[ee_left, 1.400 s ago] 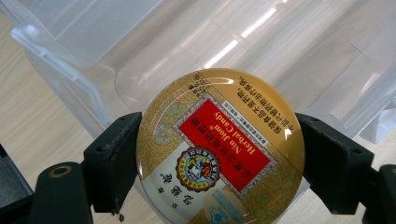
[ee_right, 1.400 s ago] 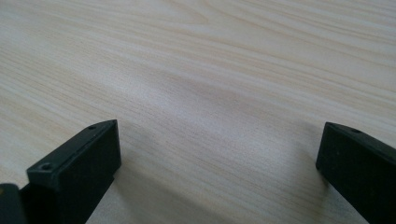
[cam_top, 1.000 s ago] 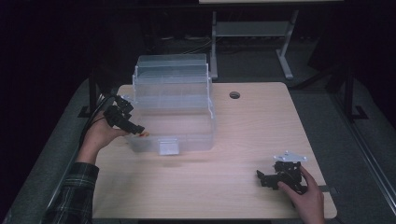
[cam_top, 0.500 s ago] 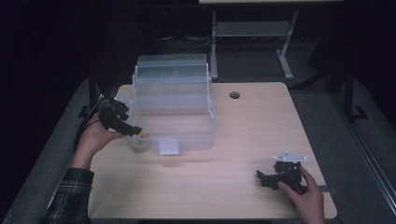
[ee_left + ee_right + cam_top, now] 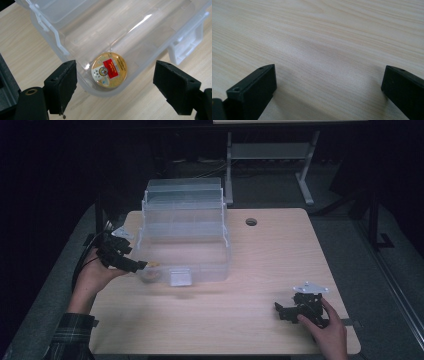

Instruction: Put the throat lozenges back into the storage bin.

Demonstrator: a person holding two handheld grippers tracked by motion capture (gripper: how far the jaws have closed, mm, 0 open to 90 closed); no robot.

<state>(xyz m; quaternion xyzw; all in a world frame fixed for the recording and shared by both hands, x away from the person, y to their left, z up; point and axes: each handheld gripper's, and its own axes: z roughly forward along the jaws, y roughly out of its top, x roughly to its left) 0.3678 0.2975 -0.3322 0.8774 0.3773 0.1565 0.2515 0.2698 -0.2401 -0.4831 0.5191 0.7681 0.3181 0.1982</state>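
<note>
Since a second ago the left gripper has drawn back a little from the box, toward the table's left edge. Its fingers stand wide apart and hold nothing — the coin lies flat inside the box, in its near-left corner, straight ahead between them. Any regrasp falls to this hand; the right gripper rests well apart at the near right, fingers also spread and empty.

From above we overlook the table; our left gripper camera peers close into the box, our right skims wood.
</note>
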